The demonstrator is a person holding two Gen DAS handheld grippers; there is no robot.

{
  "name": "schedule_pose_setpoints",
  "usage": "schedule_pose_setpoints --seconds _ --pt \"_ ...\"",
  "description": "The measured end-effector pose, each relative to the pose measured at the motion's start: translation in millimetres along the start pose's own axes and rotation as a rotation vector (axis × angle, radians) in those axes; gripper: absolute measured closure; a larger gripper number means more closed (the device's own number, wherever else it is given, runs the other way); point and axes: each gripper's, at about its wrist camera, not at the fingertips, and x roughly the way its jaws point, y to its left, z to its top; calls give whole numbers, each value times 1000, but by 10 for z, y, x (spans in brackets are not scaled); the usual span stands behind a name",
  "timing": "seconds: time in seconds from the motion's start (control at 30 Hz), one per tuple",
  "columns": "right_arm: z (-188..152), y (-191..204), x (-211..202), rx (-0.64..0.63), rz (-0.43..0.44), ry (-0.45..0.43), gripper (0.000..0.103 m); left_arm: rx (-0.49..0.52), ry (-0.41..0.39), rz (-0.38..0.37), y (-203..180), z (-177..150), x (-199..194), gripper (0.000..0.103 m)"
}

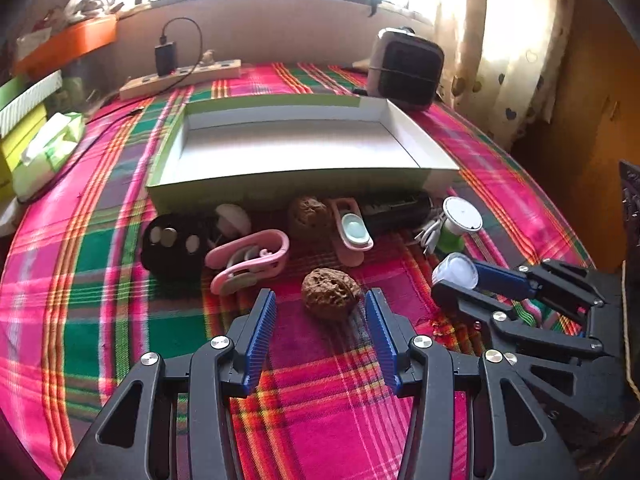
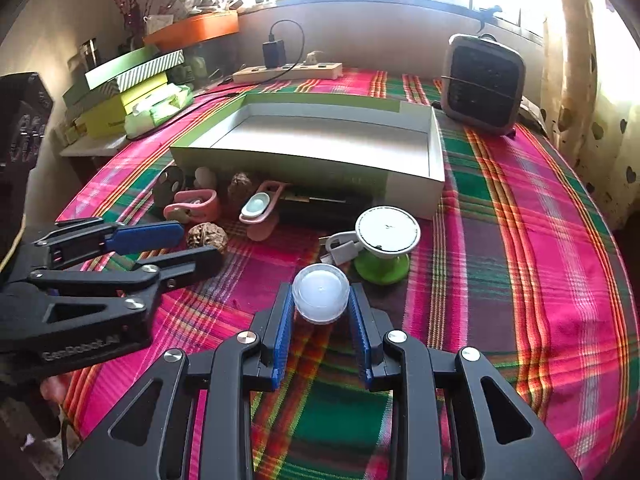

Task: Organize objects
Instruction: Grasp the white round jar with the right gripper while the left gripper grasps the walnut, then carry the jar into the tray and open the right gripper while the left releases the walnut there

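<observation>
Left tool (image 1: 320,304): wide, walnut (image 1: 330,294) just ahead between its tips, advance squarely before closing; right tool (image 2: 320,300): holding white cap (image 2: 320,293), bound for open box (image 2: 436,152).

The left gripper (image 1: 320,308) hangs low over the plaid cloth (image 1: 100,248), jaws spread, a walnut (image 1: 330,294) between the fingertips. To its right the right gripper (image 1: 460,284) pinches a white cap (image 1: 456,270). Behind sits a shallow box (image 1: 304,184).

Pink-green plaid cloth (image 1: 120,240) — brown (wrinkled) walnut (image 1: 330,294)
</observation>
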Motion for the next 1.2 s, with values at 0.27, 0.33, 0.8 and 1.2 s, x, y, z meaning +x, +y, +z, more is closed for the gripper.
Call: schedule_pose_setpoints --seconds 0.27,0.33,0.8,1.2 --pt "4 -19 -23 1 -2 -5 74 13 2 14 -21 40 49 64" --pt "3 -26 -19 2 0 -3 74 12 0 23 -20 38 49 69" --pt "71 16 -82 -4 12 -20 74 10 -16 28 -20 106 -61 74" --pt "354 -29 -154 4 10 -59 74 13 -69 35 15 398 -196 74"
